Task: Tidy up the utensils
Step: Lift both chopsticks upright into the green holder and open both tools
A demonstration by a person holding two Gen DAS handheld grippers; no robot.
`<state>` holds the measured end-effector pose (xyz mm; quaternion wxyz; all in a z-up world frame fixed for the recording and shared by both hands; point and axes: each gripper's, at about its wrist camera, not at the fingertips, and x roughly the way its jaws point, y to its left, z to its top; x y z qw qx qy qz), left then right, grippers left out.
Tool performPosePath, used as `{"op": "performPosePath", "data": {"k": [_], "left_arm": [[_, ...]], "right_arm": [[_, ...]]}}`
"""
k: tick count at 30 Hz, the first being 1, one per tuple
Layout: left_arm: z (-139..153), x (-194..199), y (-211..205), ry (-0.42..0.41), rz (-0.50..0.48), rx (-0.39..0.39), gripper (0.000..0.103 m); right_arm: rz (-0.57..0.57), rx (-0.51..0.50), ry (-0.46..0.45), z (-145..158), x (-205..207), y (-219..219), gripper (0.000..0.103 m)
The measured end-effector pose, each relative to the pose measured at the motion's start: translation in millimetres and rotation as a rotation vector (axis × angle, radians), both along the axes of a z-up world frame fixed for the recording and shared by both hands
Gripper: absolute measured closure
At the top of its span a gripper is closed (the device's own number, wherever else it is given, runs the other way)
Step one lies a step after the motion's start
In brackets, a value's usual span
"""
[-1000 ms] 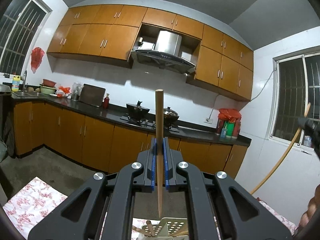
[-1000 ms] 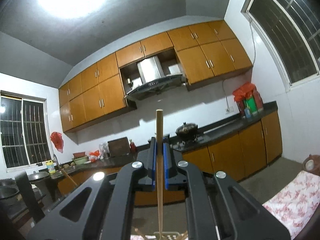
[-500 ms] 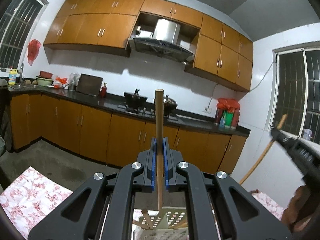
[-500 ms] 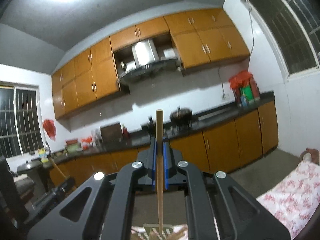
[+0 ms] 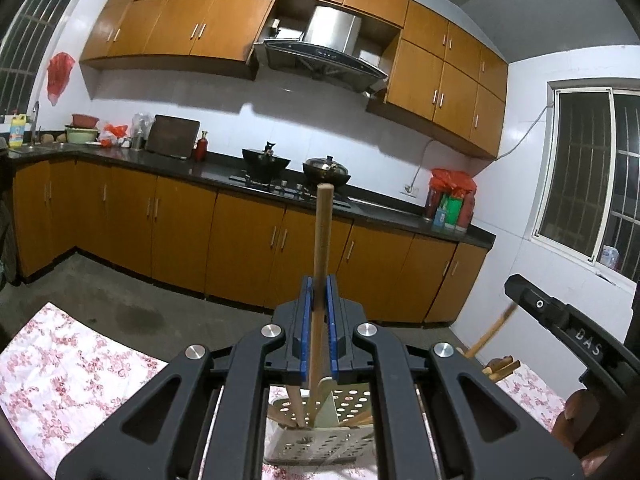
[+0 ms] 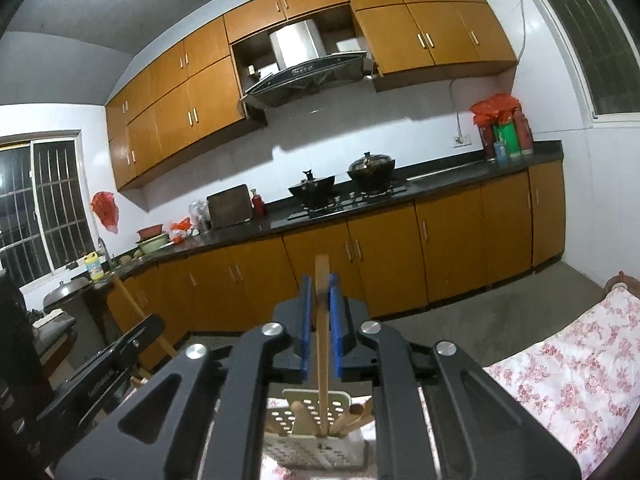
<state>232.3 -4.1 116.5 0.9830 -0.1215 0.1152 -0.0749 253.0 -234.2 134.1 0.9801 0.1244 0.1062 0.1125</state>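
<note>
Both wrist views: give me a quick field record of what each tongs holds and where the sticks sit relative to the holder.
left tongs: shut on wooden stick, upright
left stick's lower end: inside perforated holder
right tongs: shut on second wooden stick, upright
right stick's lower end: down in the same holder
holder contents: several other wooden utensils
holder support: floral cloth
release: not yet, both pairs of tongs clamped
</note>
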Motion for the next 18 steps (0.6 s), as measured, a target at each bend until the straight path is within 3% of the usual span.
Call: {"op": "performPosePath", "data": {"k": [1, 3, 4, 9, 13, 17, 18], "left_arm": [[1, -1, 1, 0.002, -0.004, -0.004, 0.093], [2, -3, 4, 0.002, -0.001, -0.012, 0.07], [3, -5, 6, -0.005, 0.005, -0.018, 0.064], [12, -20, 13, -0.028, 0.006, -0.039, 0.056], [21, -38, 20, -0.061, 0.012, -0.048, 0.044], [25, -68, 26, -0.107, 0.047, -0.008, 0.019], [24, -79, 26, -0.12, 0.06, 0.015, 0.011]], "right_arm": [[0.0, -0.001, -0.005, 1, -3, -1, 0.077], [-0.003, -0.002, -0.014, 3, -9, -3, 0.071], [-0.004, -0.002, -0.018, 5, -12, -4, 0.069], [-0.014, 0.001, -0.048, 14, -34, -11, 0.056], [-0.029, -0.004, -0.075, 21, -63, -17, 0.036], [-0.032, -0.042, -0.094, 18, -96, -21, 0.01], [-0.032, -0.056, -0.093, 15, -103, -20, 0.008]]}}
